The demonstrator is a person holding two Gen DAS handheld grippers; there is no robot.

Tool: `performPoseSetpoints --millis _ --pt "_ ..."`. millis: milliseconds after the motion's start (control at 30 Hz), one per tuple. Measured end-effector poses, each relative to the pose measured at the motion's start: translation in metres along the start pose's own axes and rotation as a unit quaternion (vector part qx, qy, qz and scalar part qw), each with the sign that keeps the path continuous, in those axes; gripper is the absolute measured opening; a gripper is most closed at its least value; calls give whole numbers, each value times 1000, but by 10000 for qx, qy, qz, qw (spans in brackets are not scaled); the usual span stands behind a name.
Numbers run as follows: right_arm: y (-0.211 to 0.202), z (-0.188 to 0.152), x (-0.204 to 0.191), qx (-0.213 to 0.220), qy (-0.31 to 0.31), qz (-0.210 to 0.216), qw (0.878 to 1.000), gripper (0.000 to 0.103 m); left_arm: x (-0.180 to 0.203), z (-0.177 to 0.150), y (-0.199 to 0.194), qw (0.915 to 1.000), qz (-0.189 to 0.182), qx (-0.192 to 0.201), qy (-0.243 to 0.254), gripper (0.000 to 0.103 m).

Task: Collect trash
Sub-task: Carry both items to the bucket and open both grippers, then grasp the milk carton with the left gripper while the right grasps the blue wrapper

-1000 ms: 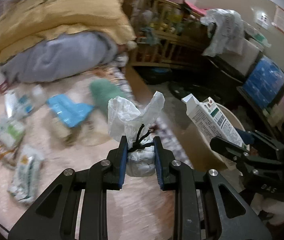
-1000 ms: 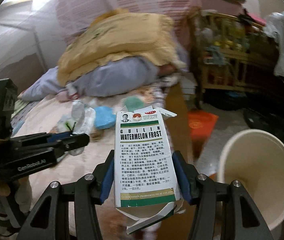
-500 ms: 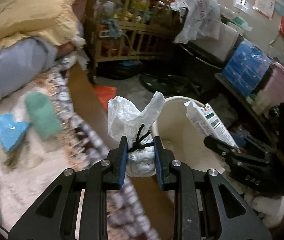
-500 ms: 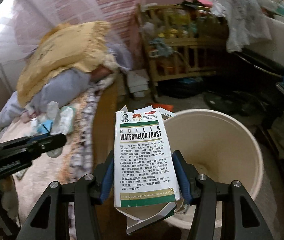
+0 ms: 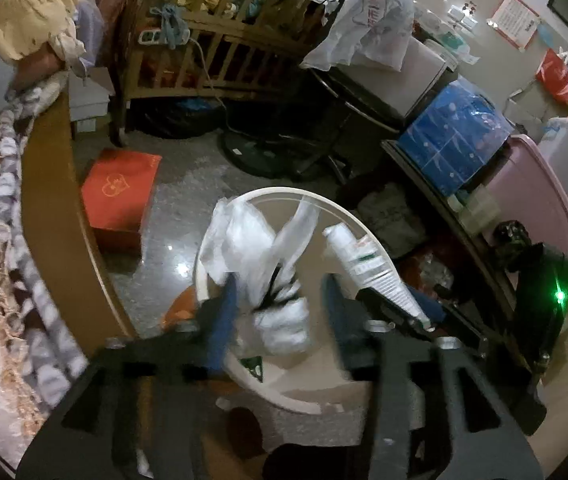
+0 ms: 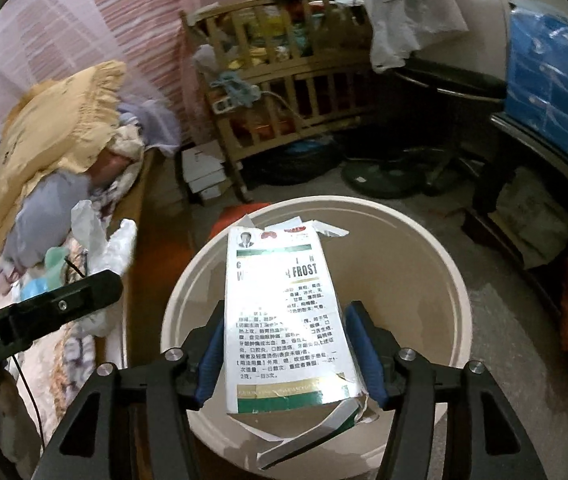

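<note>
- The white plastic bag [image 5: 259, 256], knotted with black ties, hangs over the near-left rim of the cream bucket [image 6: 420, 240], between the blue pads of the left gripper [image 5: 279, 312].
- That gripper's jaws have just been opening; both pads stand clear of the bag, so it is let go.
- The white medicine box [image 6: 279, 312], torn at both ends, sits over the bucket's mouth between the pads of the right gripper [image 6: 284, 348].
- Its jaws have also just been opening: gaps show on both sides, grip released.
- Left of the bucket runs the wooden bed edge [image 5: 51, 208]; beyond the bucket lies a red box [image 5: 119, 192] on the floor, and behind that a wooden crib [image 6: 284, 92].
</note>
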State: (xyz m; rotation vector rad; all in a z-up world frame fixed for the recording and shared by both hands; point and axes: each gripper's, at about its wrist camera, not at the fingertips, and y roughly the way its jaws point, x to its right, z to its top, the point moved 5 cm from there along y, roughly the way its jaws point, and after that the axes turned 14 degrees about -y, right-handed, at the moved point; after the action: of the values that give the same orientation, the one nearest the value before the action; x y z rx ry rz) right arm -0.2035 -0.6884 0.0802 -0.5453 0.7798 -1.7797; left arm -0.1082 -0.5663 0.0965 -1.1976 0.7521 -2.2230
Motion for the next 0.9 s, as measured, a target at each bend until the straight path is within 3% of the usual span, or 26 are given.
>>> performPoseSetpoints --millis 33,67,233,367,667,900 --pt "2 0 2 -4 33 -10 10000 73 0 0 0 10000 -30 15 -53 58" --pt "3 0 2 -5 48 -2 10000 74 -1 1 0 10000 -38 25 -73 58" --pt "5 -1 -2 -71 -40 63 9999 74 -15 -1 -9 9997 229 55 -112 58" --pt "7 -1 -11 -99 -145 180 9997 74 -33 -2 -29 9977 612 293 -48 58" --pt "-2 2 -49 58 -538 338 9980 74 -76 -8 -85 9867 1388 846 47 58" --pt "-6 5 -98 77 -803 726 9941 74 -113 -16 -125 9777 1799 1083 -75 58"
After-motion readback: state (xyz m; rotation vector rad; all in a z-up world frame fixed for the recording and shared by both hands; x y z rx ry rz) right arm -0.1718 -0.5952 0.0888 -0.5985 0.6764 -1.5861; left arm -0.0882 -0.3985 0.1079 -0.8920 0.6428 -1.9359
